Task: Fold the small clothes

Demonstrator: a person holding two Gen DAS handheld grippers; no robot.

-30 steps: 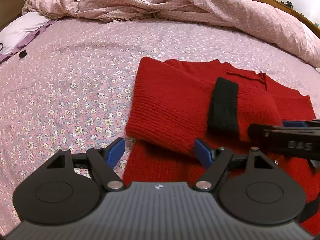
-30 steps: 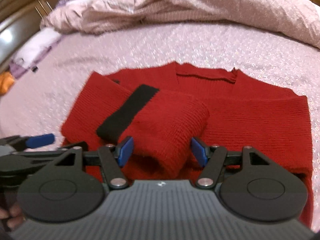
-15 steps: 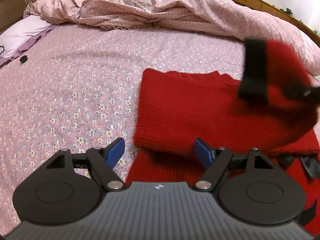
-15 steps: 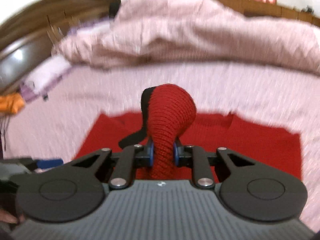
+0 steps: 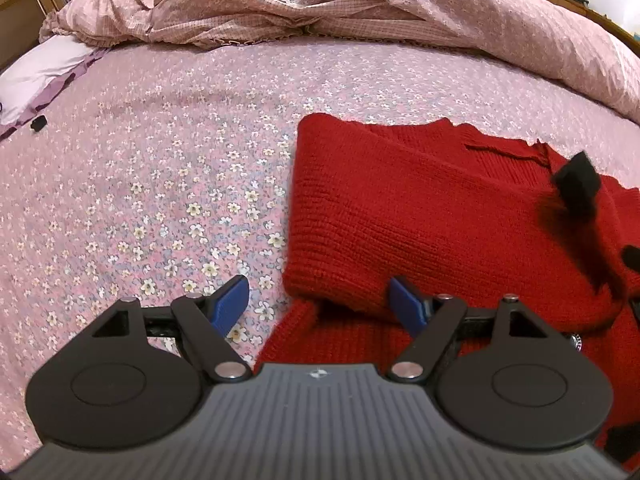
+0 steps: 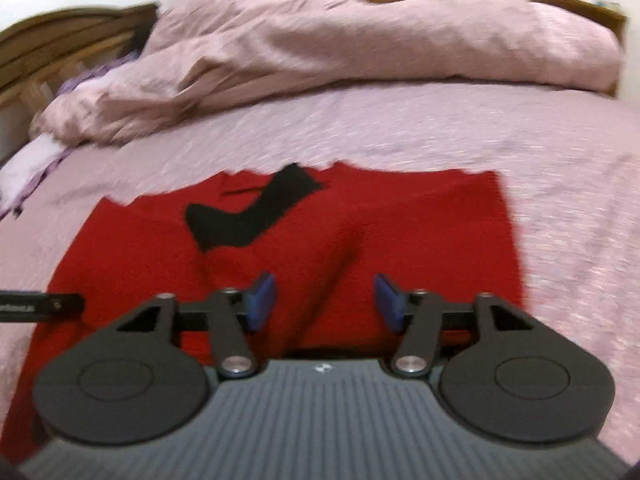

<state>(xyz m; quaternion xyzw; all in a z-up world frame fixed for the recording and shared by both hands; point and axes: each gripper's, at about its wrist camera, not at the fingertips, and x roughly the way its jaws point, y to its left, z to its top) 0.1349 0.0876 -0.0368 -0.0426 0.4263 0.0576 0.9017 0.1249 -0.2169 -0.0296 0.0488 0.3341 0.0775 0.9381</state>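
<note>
The left tool (image 5: 320, 306) is sitting with its blue pads spread wide, gripping nothing; its right pad is resting at the folded edge of the red sweater (image 5: 400, 216), while its left pad is hanging over the flowered bedsheet (image 5: 160, 168). The right tool (image 6: 324, 300) is likewise standing spread apart over the sweater's lower part, pinching nothing. The sweater is lying flat on the bed, its sleeve folded across the body, and the black cuff (image 6: 252, 212) is lying on the red knit near the neckline. Beyond it, a rumpled pink quilt (image 5: 360, 4) is lying heaped along the far side of the bed.
</note>
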